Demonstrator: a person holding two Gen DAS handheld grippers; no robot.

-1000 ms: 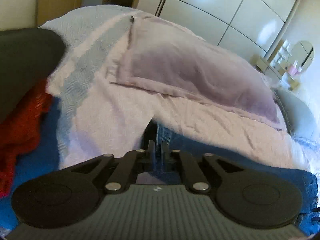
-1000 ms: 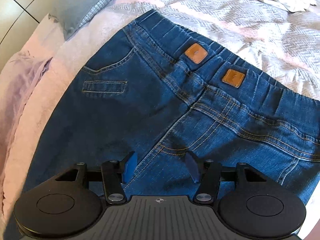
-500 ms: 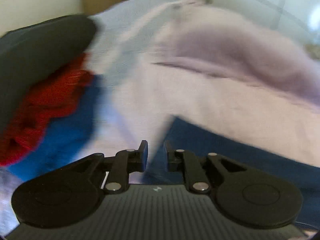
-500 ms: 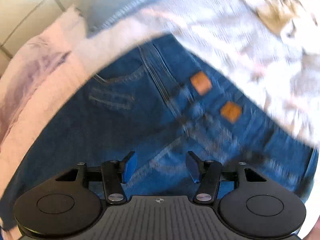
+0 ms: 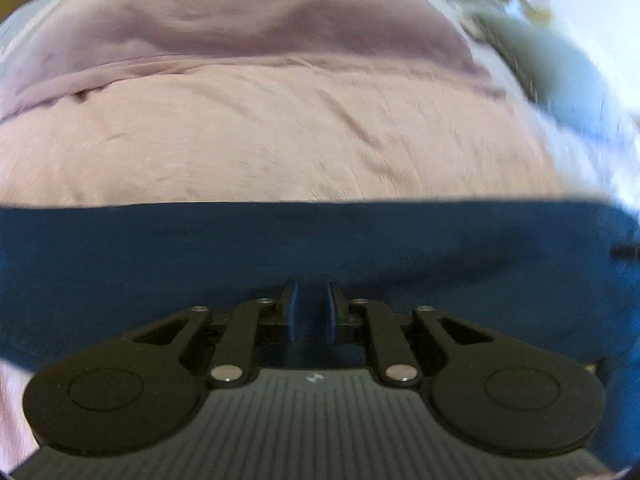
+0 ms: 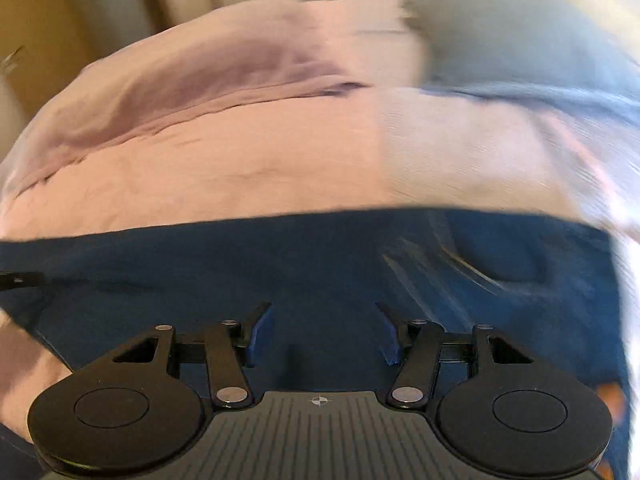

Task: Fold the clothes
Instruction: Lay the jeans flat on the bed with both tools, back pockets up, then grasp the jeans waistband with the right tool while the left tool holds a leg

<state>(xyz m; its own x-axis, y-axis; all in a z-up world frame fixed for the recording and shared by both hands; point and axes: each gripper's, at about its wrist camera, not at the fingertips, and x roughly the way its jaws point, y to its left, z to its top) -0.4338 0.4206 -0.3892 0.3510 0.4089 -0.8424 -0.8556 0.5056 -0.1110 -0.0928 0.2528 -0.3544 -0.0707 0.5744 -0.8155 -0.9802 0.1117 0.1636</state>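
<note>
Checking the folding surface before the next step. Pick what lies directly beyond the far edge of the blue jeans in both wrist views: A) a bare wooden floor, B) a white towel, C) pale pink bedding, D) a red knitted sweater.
C: in both wrist views the jeans end at a straight edge, with pale pink bedding right past it.

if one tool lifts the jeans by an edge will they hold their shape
Probably not. The jeans lie limp and flat on the bedspread, so they would likely droop. Denim this thick looks fairly heavy, and probably not slippery.
</note>
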